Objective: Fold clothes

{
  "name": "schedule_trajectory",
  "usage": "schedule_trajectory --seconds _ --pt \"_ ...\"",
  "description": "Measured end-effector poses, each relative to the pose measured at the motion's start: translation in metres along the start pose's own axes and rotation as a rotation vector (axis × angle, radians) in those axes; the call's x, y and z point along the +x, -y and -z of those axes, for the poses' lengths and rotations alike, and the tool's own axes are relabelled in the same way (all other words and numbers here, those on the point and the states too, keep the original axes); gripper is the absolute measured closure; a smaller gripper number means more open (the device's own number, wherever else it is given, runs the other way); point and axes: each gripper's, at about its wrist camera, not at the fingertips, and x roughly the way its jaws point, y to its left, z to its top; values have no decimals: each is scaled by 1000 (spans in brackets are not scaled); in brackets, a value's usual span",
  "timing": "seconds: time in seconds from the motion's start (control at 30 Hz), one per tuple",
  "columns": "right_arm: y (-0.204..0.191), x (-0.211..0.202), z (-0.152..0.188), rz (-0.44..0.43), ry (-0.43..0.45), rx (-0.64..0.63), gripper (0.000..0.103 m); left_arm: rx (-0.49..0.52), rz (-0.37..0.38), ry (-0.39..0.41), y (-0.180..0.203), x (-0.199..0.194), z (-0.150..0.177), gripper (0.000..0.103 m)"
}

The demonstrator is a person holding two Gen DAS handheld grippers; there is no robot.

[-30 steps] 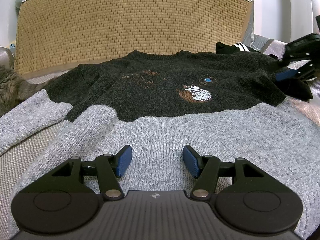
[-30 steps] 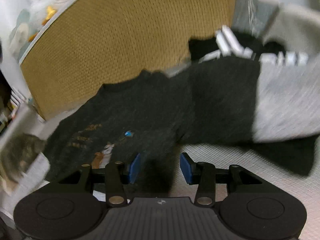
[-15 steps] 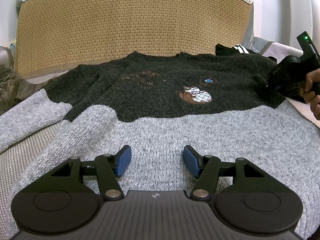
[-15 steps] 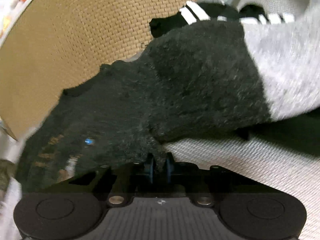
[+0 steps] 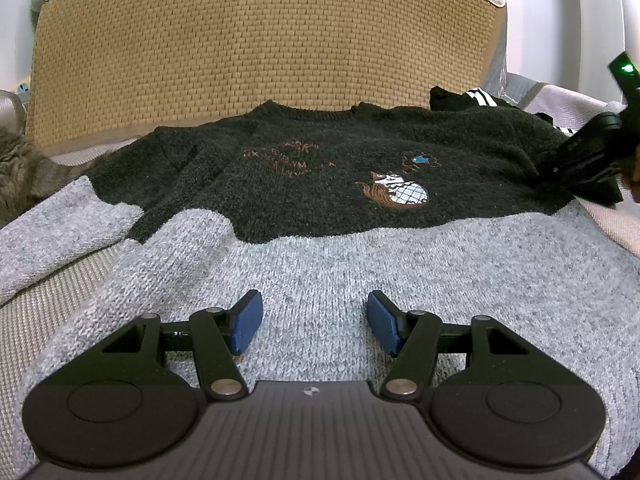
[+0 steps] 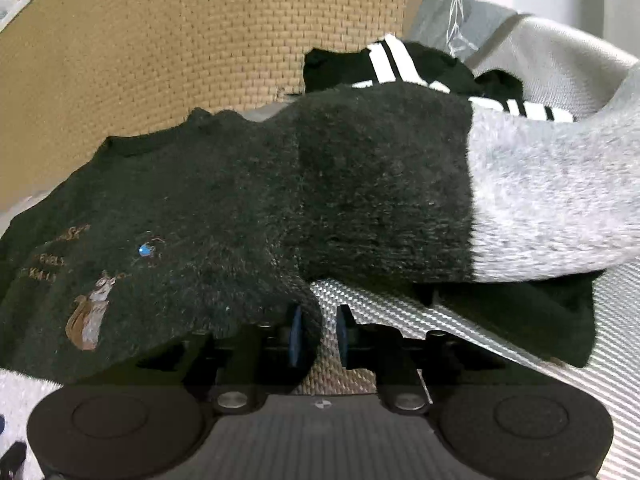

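Black-and-grey knit sweater (image 5: 320, 216) flat on woven beige-grey cushion (image 5: 44, 308), collar toward tan woven backrest (image 5: 256, 48).
L claw (image 5: 315, 322) wide open, empty, hovering over grey lower body; R claw (image 6: 318, 334) nearly shut, pinching black fabric at the underarm w/ blue pads (image 6: 296, 336).

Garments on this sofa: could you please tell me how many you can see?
2. The black-and-grey sweater lies spread across the seat, the right gripper pinching its dark edge. A black garment with white stripes sits behind its sleeve. More may be hidden underneath.
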Motion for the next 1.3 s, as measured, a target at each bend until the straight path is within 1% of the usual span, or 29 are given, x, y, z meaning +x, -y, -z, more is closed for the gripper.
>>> schedule_trajectory --seconds 0.07,0.1,0.13,0.2,0.27,0.33,0.4,0.47,0.57,0.67,0.73,0.77,0.8,0.87,1.03,1.13,1.2,1.3 --pt "2 -12 2 -37 10 2 78 0 1 -1 0 0 0 41" --pt "-4 -16 6 -48 13 -9 75 0 2 -1 0 0 0 41" --pt "-11 -20 11 -58 16 -22 69 1 1 -2 0 0 0 40" --pt "-25 -26 21 -78 21 -49 64 2 1 -4 0 1 0 40" --pt "-39 -33 30 -98 26 -76 62 3 2 -5 0 1 0 40" --pt "-53 -40 40 -118 31 -103 58 2 3 -6 0 2 1 40" --pt "-66 -47 50 -137 36 -130 57 3 4 -7 0 2 1 40" --pt "-80 -54 59 -157 41 -157 54 0 7 -7 0 2 1 40" --pt "-102 -53 83 -158 25 -170 53 -11 11 -14 -1 1 -1 41" --pt "-114 -60 107 -162 48 -161 52 -30 16 -27 -2 -1 -4 41" --pt "-123 -67 118 -126 64 -187 51 -37 12 -39 -2 -1 -5 41" --pt "-130 -70 122 -101 62 -232 51 -40 10 -45 -3 -1 -5 41" --pt "-134 -70 124 -87 56 -269 49 -44 7 -51 -3 -1 -6 41" --pt "-134 -70 128 -87 59 -293 48 -51 3 -64 -3 -1 -7 41" --pt "-128 -69 133 -102 75 -254 47 -53 -22 -119 -3 -5 -12 41" --pt "-133 -68 130 -79 53 -266 47 -52 -39 -155 -4 -9 -16 41" --pt "-134 -68 129 -72 34 -263 47 -67 -65 -176 -7 -13 -19 44" --pt "-137 -67 126 -61 8 -285 47 -69 -77 -207 -11 -21 -23 46"
